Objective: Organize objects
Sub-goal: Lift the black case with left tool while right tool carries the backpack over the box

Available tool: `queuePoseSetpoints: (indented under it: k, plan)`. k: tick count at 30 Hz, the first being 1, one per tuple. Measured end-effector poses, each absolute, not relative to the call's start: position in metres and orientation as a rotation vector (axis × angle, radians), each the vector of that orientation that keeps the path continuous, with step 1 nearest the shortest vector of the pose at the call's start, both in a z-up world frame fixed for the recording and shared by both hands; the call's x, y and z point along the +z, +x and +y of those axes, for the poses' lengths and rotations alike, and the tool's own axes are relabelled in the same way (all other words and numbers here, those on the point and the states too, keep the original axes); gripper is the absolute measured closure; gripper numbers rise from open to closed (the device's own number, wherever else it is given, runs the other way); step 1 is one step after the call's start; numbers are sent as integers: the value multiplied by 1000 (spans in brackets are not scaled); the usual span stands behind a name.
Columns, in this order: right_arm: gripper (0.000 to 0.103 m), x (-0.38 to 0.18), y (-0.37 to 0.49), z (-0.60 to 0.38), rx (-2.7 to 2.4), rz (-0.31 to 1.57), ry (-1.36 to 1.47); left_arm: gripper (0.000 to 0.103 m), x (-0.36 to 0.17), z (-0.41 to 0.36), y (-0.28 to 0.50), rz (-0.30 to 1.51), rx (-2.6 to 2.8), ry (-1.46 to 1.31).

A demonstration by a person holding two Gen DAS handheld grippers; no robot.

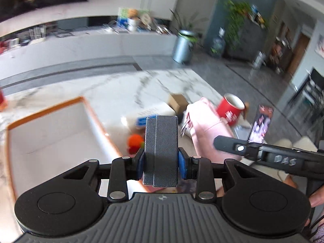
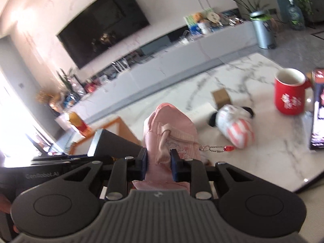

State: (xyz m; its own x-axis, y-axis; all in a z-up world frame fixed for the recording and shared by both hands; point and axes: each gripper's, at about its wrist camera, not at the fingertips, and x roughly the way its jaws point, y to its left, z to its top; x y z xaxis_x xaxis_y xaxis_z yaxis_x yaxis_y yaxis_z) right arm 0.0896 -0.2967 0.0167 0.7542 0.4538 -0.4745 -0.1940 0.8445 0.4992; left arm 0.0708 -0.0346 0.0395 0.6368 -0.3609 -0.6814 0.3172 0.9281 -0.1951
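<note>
My left gripper is shut on a dark grey textured box and holds it above the marble table, just right of an orange-rimmed white tray. My right gripper is shut on a pink pouch with a keychain and holds it off the table; the pouch also shows in the left wrist view, with the right gripper on it. The grey box also shows in the right wrist view.
On the marble table lie a red mug, a small cardboard box, an orange toy, a white packet, a striped plush and a photo card. A TV bench stands behind.
</note>
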Motion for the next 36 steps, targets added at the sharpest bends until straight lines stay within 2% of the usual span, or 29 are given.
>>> queuePoseSetpoints:
  k: [8,18,30,36]
  plan:
    - [78,37,96,-230,570,630,538,65,39,27,59,781,-225,-176]
    - [78,1,116,-169,572,770,442,65,-5,68,66,899,-159,-297]
    - [78,-43,141,-156,467,952,367,65,-54,77,77,1020,-165,-385]
    - [75,-45,142,-157,449,950,339,65,-69,77,80,1064,-179,-422]
